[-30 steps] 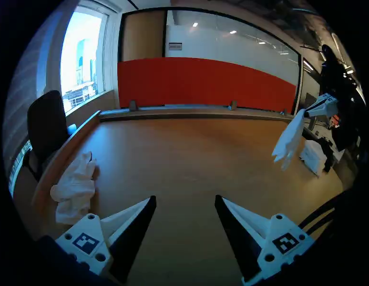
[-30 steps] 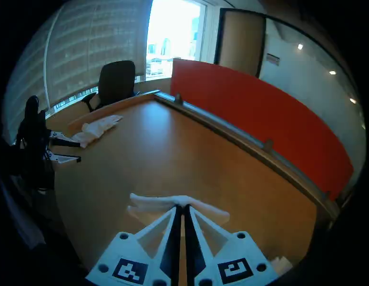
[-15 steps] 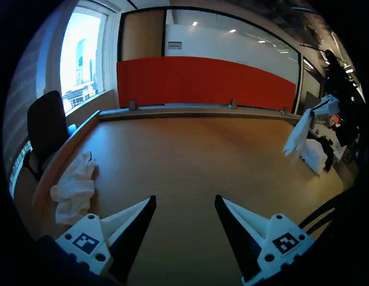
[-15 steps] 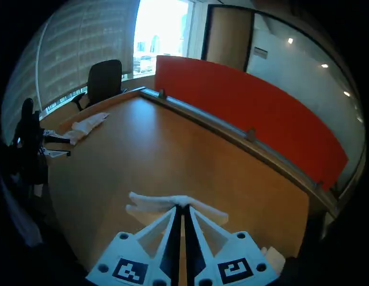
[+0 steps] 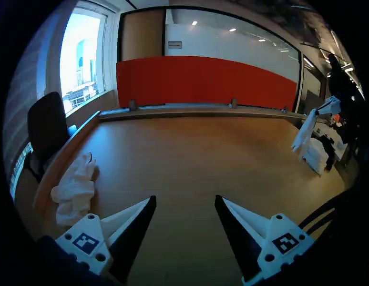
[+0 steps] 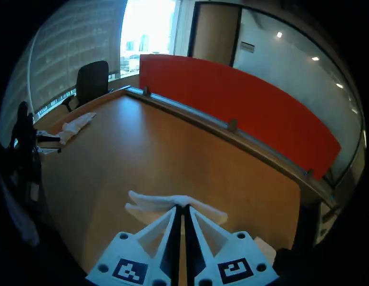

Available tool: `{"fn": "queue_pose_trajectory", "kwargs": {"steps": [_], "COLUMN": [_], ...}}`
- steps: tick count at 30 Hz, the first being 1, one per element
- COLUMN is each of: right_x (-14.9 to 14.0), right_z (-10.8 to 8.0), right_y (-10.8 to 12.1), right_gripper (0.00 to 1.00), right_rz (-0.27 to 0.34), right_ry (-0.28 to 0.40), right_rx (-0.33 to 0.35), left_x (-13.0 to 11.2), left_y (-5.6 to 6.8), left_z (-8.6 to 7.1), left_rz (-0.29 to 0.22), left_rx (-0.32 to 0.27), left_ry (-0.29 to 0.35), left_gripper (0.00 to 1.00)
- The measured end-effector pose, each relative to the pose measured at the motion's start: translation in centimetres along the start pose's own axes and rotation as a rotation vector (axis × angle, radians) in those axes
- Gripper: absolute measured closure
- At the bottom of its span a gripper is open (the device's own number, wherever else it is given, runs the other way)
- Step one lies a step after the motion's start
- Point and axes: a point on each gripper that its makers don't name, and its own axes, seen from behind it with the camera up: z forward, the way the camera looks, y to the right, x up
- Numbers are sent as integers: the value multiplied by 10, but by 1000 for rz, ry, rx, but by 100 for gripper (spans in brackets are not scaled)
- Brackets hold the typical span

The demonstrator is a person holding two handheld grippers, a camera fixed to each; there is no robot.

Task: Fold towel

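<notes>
The right tool (image 6: 183, 209) is clenched on a white towel (image 6: 177, 202), which hangs long axis downward over the right end of the worktop (image 5: 194, 152). The left tool (image 5: 184, 209) is released and empty, well apart to the left. A crumpled towel (image 5: 74, 188) lies just left of it.

left gripper (image 5: 184, 197): white wedge-shaped fingers, black inner faces, a black-and-white square marker on each base, round holes around the markers | two black cables (image 5: 326, 213) at 4 o'clock | right gripper (image 6: 183, 208): same white fingers, black inner faces, square markers with round holes at 6 o'clock
</notes>
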Motion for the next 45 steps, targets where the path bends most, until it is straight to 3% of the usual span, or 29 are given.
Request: {"fn": "queue_pose_trajectory", "kwargs": {"steps": [18,45], "right_x": [-16,-11], "right_z": [-20,-37], "right_y": [67,182], "right_gripper": [95,95], "right_rz": [46,80], "right_ry": [-17,-31], "right_rx": [-82,-211], "left_x": [3,11], "left_y": [5,15], "left_z": [3,5], "left_rz": [10,19], "left_rx": [8,19], "left_ry": [-8,-13], "left_gripper": [9,9]}}
